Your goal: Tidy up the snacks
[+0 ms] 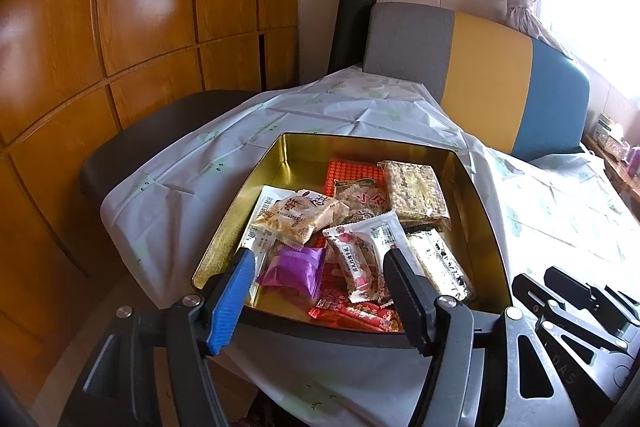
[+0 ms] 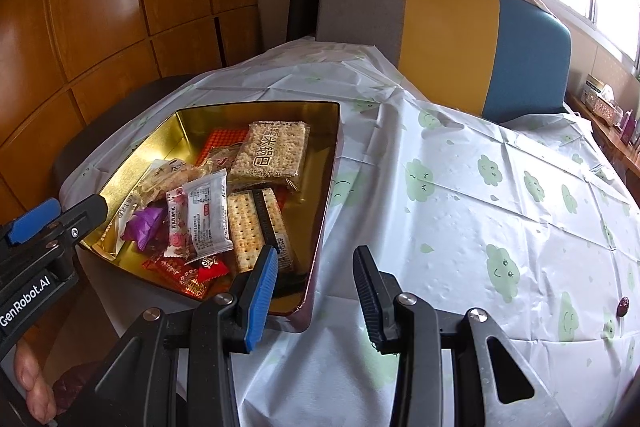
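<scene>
**Tin full, both claws empty**

The gold tin (image 1: 280,163) sits at the table's (image 2: 460,211) left edge, holding a purple packet (image 1: 294,269), crackers (image 2: 256,227) and a rice cake (image 2: 276,151). Left claw (image 1: 320,291) and right claw (image 2: 316,287) gape, gripping nothing.

left wrist: close above tin (image 1: 280,155) | right wrist: beside it
</scene>
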Motion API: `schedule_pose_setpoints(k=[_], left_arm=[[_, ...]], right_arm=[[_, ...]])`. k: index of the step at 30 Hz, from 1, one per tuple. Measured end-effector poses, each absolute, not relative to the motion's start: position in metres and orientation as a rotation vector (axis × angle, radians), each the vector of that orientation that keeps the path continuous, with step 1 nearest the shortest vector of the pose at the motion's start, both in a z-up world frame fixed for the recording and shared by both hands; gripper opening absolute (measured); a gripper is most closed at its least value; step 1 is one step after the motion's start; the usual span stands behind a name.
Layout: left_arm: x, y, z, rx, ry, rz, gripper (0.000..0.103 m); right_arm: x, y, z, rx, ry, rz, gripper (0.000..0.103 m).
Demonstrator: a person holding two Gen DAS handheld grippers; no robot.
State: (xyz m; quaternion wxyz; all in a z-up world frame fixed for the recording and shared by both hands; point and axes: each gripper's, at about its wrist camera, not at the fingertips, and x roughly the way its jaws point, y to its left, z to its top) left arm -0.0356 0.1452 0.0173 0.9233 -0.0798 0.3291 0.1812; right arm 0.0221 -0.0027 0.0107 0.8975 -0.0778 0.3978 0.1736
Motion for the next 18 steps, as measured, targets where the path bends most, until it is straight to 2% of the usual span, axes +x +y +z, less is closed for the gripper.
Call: schedule_pose_setpoints(k=[18], left_arm=[[-0.0363, 0.1445, 0.0190, -0.171, 0.669, 0.364, 0.069]], right_arm=[[0.0215, -0.0005, 0.0095, -0.171, 0.822, 0.365, 0.040]])
